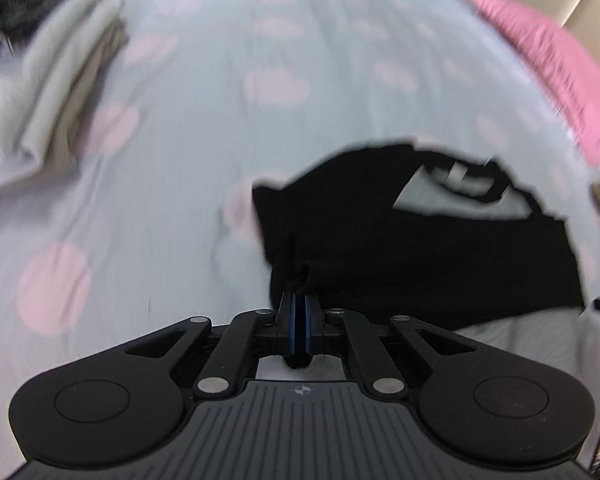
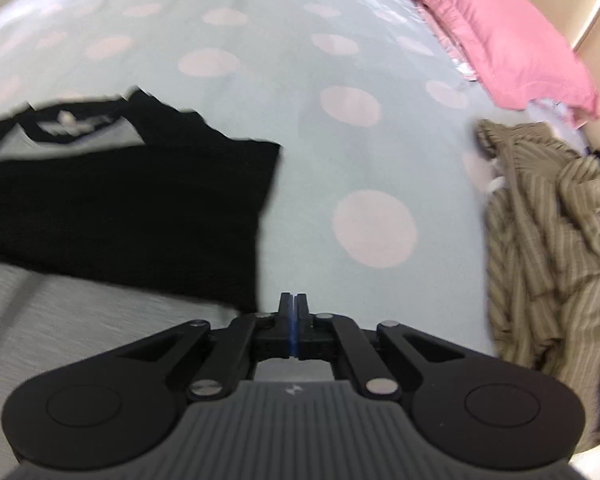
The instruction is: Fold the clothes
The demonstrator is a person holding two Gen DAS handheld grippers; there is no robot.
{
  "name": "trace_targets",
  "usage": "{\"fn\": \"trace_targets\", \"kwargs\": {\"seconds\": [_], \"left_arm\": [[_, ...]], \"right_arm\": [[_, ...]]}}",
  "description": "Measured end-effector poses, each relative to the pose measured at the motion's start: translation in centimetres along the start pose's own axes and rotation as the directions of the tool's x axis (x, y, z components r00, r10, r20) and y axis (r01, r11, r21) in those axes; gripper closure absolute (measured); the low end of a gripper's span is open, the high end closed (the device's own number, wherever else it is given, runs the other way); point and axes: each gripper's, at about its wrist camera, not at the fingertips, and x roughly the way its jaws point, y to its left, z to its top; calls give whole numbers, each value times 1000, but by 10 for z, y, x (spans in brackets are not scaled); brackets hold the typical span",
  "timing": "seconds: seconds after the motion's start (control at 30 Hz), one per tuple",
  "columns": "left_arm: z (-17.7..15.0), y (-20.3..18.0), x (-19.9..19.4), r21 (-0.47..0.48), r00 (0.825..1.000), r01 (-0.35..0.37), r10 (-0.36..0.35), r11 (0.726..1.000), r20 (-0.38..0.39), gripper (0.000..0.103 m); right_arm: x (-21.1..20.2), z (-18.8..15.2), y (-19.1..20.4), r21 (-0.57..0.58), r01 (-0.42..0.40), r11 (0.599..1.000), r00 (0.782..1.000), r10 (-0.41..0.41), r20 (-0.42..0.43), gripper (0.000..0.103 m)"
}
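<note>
The black garment lies spread on the bed, its neck opening toward the far side, and it looks only partly folded at most: flat, with one side edge drawn in. The left hand-held gripper is closed on a pinch of black cloth at the garment's near left edge, a tuft of it showing between the pads. The right hand-held gripper is closed too, just beside the garment's near right corner, but nothing shows between its pads, and whether it has caught any fabric I cannot tell. As for progress, a stack of folded clothes sits at the far left, so some pieces seem done; a crumpled striped garment lies well apart on the right, near the pink pillow, and judging by its state still awaits folding. Both views are blurred. The black garment's near hem is hidden behind the gripper bodies, the pale mark at its neck is too smeared to read, and the grey cloth below it is cut off.
</note>
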Motion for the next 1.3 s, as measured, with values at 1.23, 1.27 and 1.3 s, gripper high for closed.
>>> {"fn": "trace_targets", "kwargs": {"seconds": [1.23, 1.27, 1.3], "left_arm": [[25, 9, 2, -69, 983, -13, 25, 998, 179, 87], [22, 9, 0, -76, 984, -9, 22, 997, 175, 85], [20, 10, -1, -84, 985, -4, 19, 996, 170, 84]], "right_arm": [[-1, 5, -6, 83, -96, 992, 995, 95, 20, 98], [-2, 4, -7, 91, -110, 990, 994, 108, 21, 98], [-3, 3, -8, 104, -130, 986, 991, 128, 24, 98]]}}
